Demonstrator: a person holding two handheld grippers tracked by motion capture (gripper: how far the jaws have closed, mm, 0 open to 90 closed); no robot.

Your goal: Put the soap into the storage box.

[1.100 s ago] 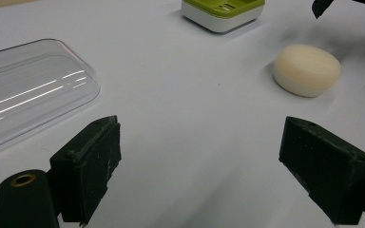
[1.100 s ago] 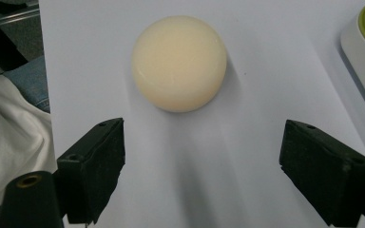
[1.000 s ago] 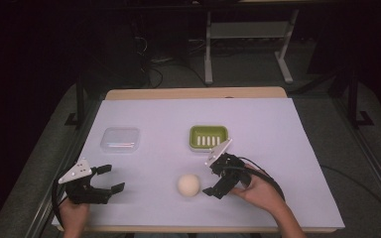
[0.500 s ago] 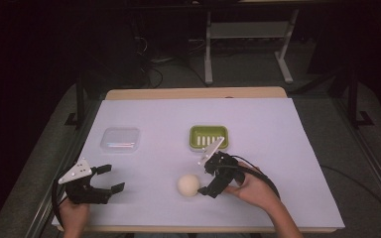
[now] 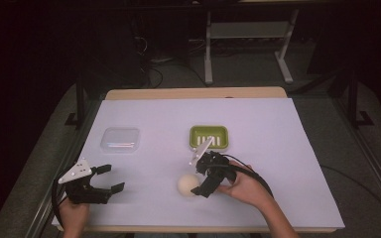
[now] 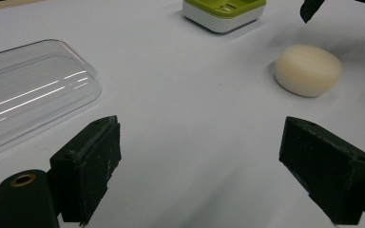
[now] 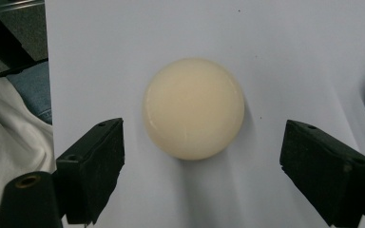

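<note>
Two grippers were in use over the white-covered table [image 5: 287,148]. Right gripper [image 5: 202,184] sat near the front centre of the table, held by the person's right hand [image 5: 243,186], jaws spread wide and pointing toward the cream round soap bar [image 5: 188,184]. In the right gripper view the soap bar [image 7: 193,108] lay flat on the sheet between and just ahead of the two jaws, touching neither; gap visible on both sides. Left gripper [image 5: 108,179] was at the front left corner, held by the left hand [image 5: 73,214], jaws also wide apart and holding nothing. In the left gripper view bare table surface showed between its jaws, with the soap bar [image 6: 308,70] well beyond them to the right.

Green soap dish [image 5: 208,136] with white slotted insert stood behind the soap bar, apart from it. Clear plastic lid [image 5: 120,140] lay flat to the left of the dish, well apart, behind the left gripper. A black cable [image 5: 258,174] trailed from the right gripper past the hand.
</note>
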